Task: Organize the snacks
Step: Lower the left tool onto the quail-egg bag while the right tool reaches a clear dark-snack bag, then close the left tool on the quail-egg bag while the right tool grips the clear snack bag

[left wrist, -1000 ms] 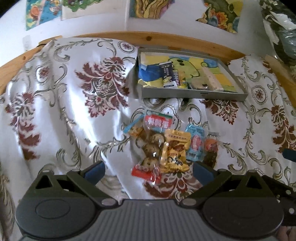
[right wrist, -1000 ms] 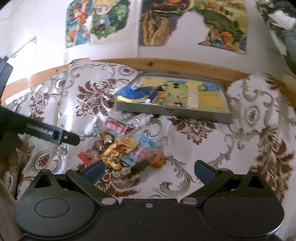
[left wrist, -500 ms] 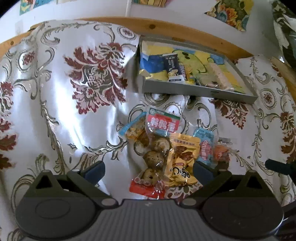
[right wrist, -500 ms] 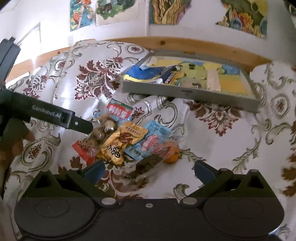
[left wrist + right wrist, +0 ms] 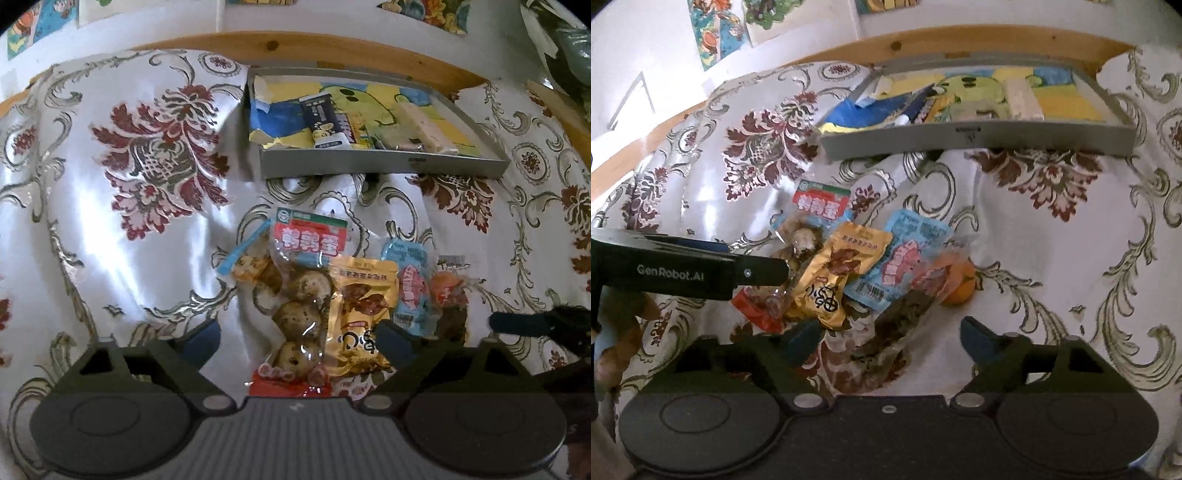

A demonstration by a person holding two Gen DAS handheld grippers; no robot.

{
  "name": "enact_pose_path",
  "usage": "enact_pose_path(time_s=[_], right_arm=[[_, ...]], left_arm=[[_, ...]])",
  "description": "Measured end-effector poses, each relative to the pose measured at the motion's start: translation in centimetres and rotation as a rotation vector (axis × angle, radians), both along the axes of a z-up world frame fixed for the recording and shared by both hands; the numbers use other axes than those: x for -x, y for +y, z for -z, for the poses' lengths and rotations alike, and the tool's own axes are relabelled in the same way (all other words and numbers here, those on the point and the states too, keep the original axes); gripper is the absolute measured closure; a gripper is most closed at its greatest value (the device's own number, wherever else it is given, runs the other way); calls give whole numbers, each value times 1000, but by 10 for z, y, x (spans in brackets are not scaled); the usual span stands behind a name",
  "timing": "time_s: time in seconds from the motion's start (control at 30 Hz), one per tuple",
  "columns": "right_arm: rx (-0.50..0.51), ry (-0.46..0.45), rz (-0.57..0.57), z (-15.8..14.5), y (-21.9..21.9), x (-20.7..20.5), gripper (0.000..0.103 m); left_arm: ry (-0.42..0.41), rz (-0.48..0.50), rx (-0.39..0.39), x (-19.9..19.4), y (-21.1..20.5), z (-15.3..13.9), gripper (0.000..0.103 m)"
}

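A heap of snack packets lies on the flowered cloth: a clear quail-egg bag point(image 5: 301, 295) point(image 5: 809, 218), a gold packet point(image 5: 360, 314) point(image 5: 838, 275), a light blue packet point(image 5: 408, 288) point(image 5: 905, 258), an orange packet point(image 5: 447, 290) point(image 5: 956, 284) and a clear bag of dark snack point(image 5: 897, 325). My left gripper point(image 5: 297, 339) is open, straddling the near end of the egg bag and gold packet. My right gripper point(image 5: 888, 338) is open over the dark bag. A grey tray point(image 5: 384, 164) point(image 5: 979, 138) behind holds a dark packet point(image 5: 325, 120) and a pale bar point(image 5: 421, 127).
A wooden rail point(image 5: 332, 48) runs behind the tray under a white wall with pictures. The left gripper's arm point(image 5: 690, 267) reaches in from the left in the right wrist view. Bare flowered cloth point(image 5: 110, 221) spreads left and right of the heap.
Both grippers have come down and closer to the heap; the packets now lie between their open fingers. The packets themselves have not moved.
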State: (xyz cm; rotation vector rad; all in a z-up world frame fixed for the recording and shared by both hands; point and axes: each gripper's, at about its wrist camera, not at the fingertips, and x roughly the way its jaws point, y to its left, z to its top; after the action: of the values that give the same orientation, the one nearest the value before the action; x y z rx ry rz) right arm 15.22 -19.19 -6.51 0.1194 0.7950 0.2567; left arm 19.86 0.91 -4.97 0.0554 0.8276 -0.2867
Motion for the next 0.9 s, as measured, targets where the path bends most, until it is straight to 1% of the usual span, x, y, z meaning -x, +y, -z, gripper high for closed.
enact_pose_path(time_s=[0.03, 0.1, 0.13, 0.2, 0.23, 0.3, 0.37, 0.5, 0.57, 0.63, 0.7, 0.9], right_arm=[[-1, 4, 1, 2, 0, -2, 28], [-3, 11, 3, 6, 1, -4, 37], [-1, 13, 4, 7, 2, -5, 40], [1, 14, 2, 9, 3, -7, 47], [1, 15, 1, 10, 4, -7, 49], [0, 16, 1, 12, 5, -9, 55], [-4, 13, -1, 12, 6, -11, 58], [-34, 26, 14, 13, 5, -16, 58], [-50, 38, 26, 15, 3, -19, 58], [-56, 44, 36, 17, 2, -21, 58], [-53, 40, 48, 18, 2, -22, 58], [-27, 35, 59, 18, 8, -25, 58]], left_arm=[[5, 1, 12, -1, 1, 1, 15], [14, 2, 31, -3, 2, 3, 23], [19, 1, 42, -4, 3, 4, 25], [26, 1, 61, -6, 4, 5, 31], [29, 2, 67, -7, 5, 6, 33], [36, 1, 71, -10, 4, 7, 42], [43, -3, 75, -13, 5, 8, 45], [50, -20, 86, -18, 7, 11, 51], [58, -38, 88, -20, 8, 13, 51], [84, -75, 98, -23, 12, 17, 51], [95, -93, 122, -23, 18, 19, 50], [91, -110, 181, -25, 26, 17, 51]])
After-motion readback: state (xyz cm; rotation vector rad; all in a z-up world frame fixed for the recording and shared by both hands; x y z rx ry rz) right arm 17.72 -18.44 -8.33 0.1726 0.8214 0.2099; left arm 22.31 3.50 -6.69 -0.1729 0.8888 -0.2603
